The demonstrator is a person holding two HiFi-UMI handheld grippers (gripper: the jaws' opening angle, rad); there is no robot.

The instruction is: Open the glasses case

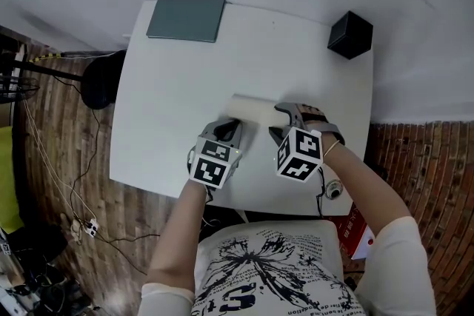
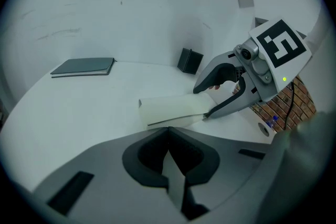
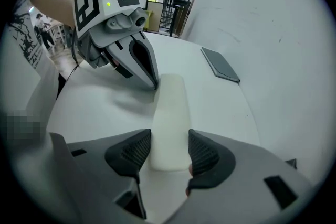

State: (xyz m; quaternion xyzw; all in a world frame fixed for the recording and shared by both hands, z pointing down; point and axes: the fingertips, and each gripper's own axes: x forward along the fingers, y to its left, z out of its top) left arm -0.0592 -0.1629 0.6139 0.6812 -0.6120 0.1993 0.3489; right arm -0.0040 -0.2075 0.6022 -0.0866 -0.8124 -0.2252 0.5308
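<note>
A long white glasses case [image 1: 250,108] lies closed on the white table [image 1: 170,129], near its front edge. My right gripper [image 3: 169,152] straddles the case's right end [image 3: 170,113], and both ribbed pads press against its long sides. In the left gripper view that gripper [image 2: 202,103] comes down over the case's far end [image 2: 170,108]. My left gripper [image 1: 231,131] points down at the other end with its jaws together. Its tip [image 3: 153,84] rests against the case's near edge, with nothing between the fingers.
A grey notebook [image 1: 186,18] lies at the table's far left corner and a small black box [image 1: 349,34] at the far right. A black round stool [image 1: 100,79] stands off the left edge, with cables on the wooden floor.
</note>
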